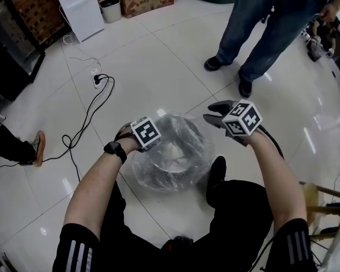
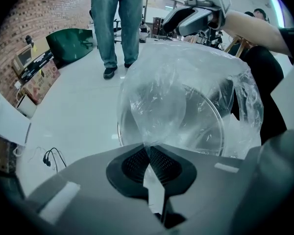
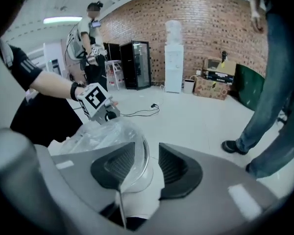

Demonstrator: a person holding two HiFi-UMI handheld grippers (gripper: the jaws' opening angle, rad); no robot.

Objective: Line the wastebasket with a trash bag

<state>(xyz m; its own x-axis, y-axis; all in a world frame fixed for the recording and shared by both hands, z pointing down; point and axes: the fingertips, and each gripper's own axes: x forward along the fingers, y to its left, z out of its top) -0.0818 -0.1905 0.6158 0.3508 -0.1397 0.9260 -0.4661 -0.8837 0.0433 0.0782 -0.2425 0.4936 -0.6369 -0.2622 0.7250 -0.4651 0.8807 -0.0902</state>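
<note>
Floor (image 1: 158,55): white tile, glossy. It carries the basket.

Bystander (image 1: 260,21): in jeans, standing beyond the basket, well apart from it.

Basket (image 1: 158,180): round and standing on the floor in front of the operator. Its long axis appears to run straight up, with the mouth facing the head camera. The dark wall shows through the plastic.

Bag (image 1: 187,137): clear film, billowed over the basket's mouth and down its outer wall. It is loose and crumpled rather than pressed inside. One gathered fold is drawn off to the basket's left side.

Left gripper (image 2: 149,153): at the basket's left rim, pointing steeply down. Its jaws are clenched on the gathered fold of the bag, and film runs from the pads up to the billowed part.

Right gripper (image 1: 214,114): above the basket's far right rim. Its jaws stand apart. Bag film shows in the gap, close to one pad, but the pads are not pressing on it.

Cable (image 1: 85,123): black, lying on the floor to the basket's left, apart from it.
</note>
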